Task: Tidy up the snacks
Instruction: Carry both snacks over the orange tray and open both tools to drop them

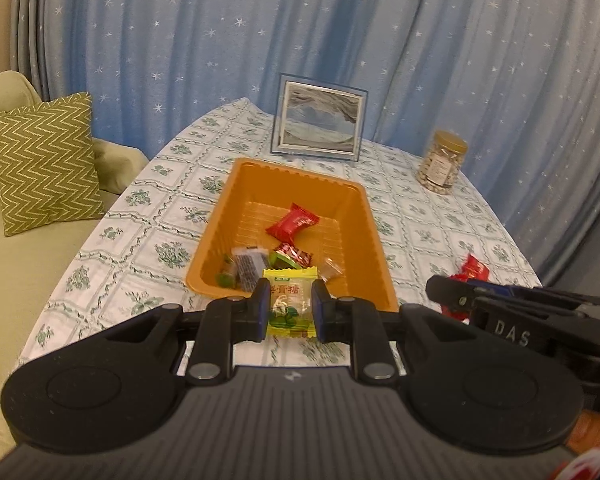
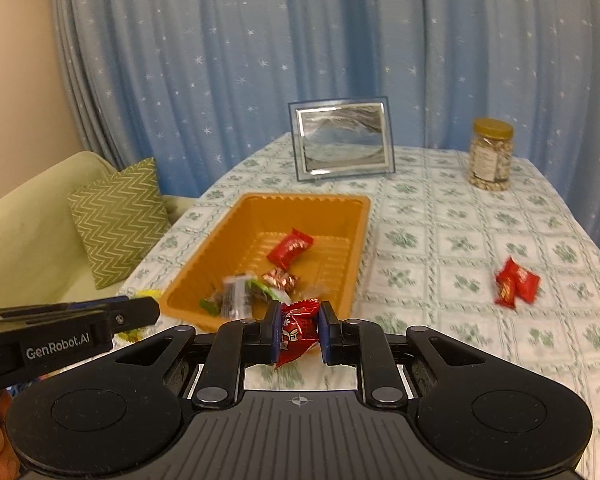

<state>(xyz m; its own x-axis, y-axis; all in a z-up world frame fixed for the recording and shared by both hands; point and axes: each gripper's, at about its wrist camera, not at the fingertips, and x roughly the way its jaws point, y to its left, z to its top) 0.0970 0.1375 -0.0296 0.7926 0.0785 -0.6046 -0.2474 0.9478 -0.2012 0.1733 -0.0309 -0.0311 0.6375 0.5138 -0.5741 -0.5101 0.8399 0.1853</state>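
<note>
My left gripper [image 1: 290, 308] is shut on a yellow candy packet [image 1: 290, 306], held just before the near rim of the orange tray [image 1: 216, 216]. My right gripper [image 2: 300, 330] is shut on a red snack wrapper [image 2: 298, 330], also close to the tray's [image 2: 216, 240] near rim. Inside the tray lie a red packet [image 1: 293, 222], a brown-red wrapper [image 1: 294, 255], green candies and a dark packet [image 1: 247, 268]. Loose red packets [image 2: 515, 283] rest on the tablecloth to the right. The right gripper [image 1: 452, 296] shows side-on in the left wrist view, and the left gripper [image 2: 136, 314] in the right wrist view.
A framed picture [image 1: 318, 120] stands behind the tray. A jar of nuts with a gold lid [image 1: 442, 164] sits at the far right. The table has a floral cloth [image 1: 160, 200]. A green sofa with a zigzag cushion [image 1: 44, 164] is left of the table; blue curtains hang behind.
</note>
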